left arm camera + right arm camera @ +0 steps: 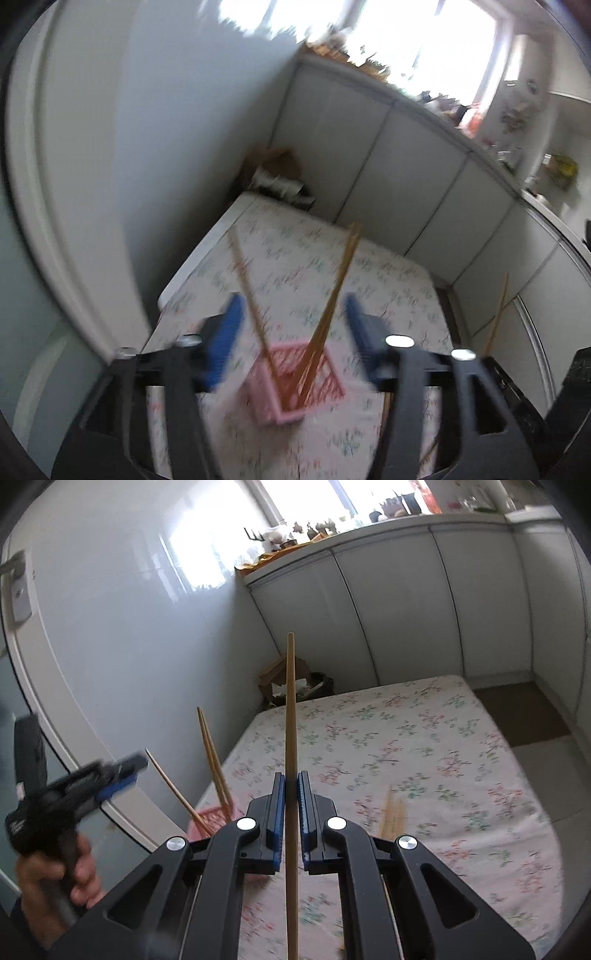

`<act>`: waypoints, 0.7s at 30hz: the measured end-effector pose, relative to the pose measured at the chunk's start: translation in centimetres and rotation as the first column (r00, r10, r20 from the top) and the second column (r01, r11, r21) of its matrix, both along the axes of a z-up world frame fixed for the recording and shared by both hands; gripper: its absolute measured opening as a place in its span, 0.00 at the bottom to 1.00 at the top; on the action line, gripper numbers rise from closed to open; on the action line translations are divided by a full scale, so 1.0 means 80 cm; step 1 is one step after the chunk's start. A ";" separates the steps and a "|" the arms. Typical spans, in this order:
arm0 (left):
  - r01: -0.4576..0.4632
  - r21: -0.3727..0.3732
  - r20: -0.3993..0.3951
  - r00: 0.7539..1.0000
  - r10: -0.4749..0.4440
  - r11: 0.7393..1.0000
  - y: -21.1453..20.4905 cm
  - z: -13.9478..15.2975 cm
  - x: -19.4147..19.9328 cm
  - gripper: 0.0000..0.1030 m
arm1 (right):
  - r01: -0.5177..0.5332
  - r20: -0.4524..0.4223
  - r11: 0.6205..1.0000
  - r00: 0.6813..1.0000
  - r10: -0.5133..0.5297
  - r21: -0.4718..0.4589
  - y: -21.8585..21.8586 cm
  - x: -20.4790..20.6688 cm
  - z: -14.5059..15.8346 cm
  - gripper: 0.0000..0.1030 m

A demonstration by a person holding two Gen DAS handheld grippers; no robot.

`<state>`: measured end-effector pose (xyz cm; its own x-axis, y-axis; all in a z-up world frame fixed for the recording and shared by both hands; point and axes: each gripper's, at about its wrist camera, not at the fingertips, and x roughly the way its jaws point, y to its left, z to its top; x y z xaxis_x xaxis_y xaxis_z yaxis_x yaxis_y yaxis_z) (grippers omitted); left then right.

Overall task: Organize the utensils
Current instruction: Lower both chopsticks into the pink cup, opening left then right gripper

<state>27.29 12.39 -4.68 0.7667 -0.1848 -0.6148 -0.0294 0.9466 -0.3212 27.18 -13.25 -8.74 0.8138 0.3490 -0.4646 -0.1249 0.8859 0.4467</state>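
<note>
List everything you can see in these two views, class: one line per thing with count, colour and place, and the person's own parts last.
basket: one, pink, on the table near its left edge.
chopsticks in basket: several, count unclear from blur, tan, leaning apart.
loose chopsticks: a blurred tan bunch lying on the cloth.
held chopstick: one, tan, upright between the right fingers.
table: one, white floral cloth.
cabinets: white, behind the table.
cardboard box: one, brown, corner floor.
left gripper: black with blue fingers, open above the basket.
right gripper: black with blue fingers, shut on the chopstick.
hand: one, gripping the left handle.
</note>
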 end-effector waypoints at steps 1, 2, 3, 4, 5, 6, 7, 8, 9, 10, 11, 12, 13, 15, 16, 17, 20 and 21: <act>-0.007 0.006 -0.026 1.000 0.008 1.000 0.003 -0.002 0.000 0.64 | 0.002 0.006 1.000 1.000 -0.002 0.011 0.006 0.006 0.001 0.07; -0.002 0.019 -0.050 0.999 0.003 1.000 0.004 -0.005 0.003 0.64 | 0.005 0.017 1.000 1.000 -0.006 0.026 0.015 0.013 0.004 0.07; -0.001 0.036 -0.070 0.998 0.003 0.999 0.005 -0.008 0.005 0.64 | 0.008 0.029 0.999 1.000 -0.010 0.048 0.022 0.020 0.007 0.07; -0.005 0.055 -0.096 0.995 0.011 0.998 0.007 -0.010 0.007 0.64 | 0.011 0.039 0.997 0.999 -0.014 0.073 0.030 0.026 0.010 0.07; -0.007 0.066 -0.117 0.993 0.015 0.998 0.008 -0.013 0.008 0.64 | 0.014 0.056 0.995 0.998 -0.020 0.099 0.039 0.035 0.015 0.07; -0.008 0.065 -0.127 0.992 0.016 0.998 0.011 -0.013 0.007 0.65 | 0.019 0.074 0.994 0.997 -0.027 0.107 0.049 0.041 0.020 0.07; -0.011 0.057 -0.136 0.991 0.019 0.998 0.014 -0.013 0.007 0.66 | 0.027 0.099 0.994 0.994 -0.037 0.103 0.062 0.049 0.026 0.07; -0.019 0.041 -0.141 0.990 0.024 0.999 0.018 -0.012 0.007 0.68 | 0.035 0.116 0.995 0.992 -0.046 0.097 0.072 0.055 0.030 0.07; -0.022 0.032 -0.140 0.990 0.026 0.999 0.021 -0.010 0.005 0.69 | 0.039 0.126 0.995 0.991 -0.051 0.093 0.079 0.058 0.031 0.07; -0.025 0.026 -0.137 0.990 0.028 0.999 0.024 -0.008 0.004 0.70 | 0.041 0.140 0.996 0.989 -0.053 0.084 0.088 0.063 0.032 0.07; -0.027 0.028 -0.132 0.991 0.030 0.999 0.026 -0.007 0.003 0.70 | 0.045 0.154 0.997 0.987 -0.054 0.062 0.100 0.069 0.031 0.07; -0.031 0.042 -0.126 0.991 0.036 0.999 0.028 -0.005 0.001 0.70 | 0.050 0.168 0.998 0.984 -0.056 0.041 0.110 0.074 0.029 0.07; -0.034 0.051 -0.125 0.991 0.040 0.998 0.029 -0.005 0.002 0.70 | 0.052 0.176 0.998 0.983 -0.057 0.028 0.115 0.077 0.027 0.07; -0.042 0.053 -0.130 0.990 0.049 0.998 0.034 -0.005 0.003 0.70 | 0.059 0.182 0.998 0.982 -0.057 -0.002 0.126 0.085 0.016 0.07; -0.050 0.043 -0.133 0.990 0.055 0.998 0.037 -0.005 0.002 0.70 | 0.063 0.179 0.998 0.982 -0.060 -0.010 0.129 0.090 0.012 0.07; -0.057 0.034 -0.136 0.989 0.061 0.998 0.042 -0.007 0.002 0.70 | 0.068 0.173 0.997 0.983 -0.063 -0.023 0.132 0.092 0.004 0.07; -0.069 0.012 -0.151 0.986 0.070 0.998 0.051 -0.010 0.004 0.71 | 0.077 0.160 0.995 0.985 -0.064 -0.071 0.140 0.094 -0.019 0.07; -0.071 0.012 -0.152 0.986 0.072 0.997 0.052 -0.011 0.004 0.70 | 0.078 0.158 0.993 0.985 -0.064 -0.084 0.142 0.093 -0.024 0.07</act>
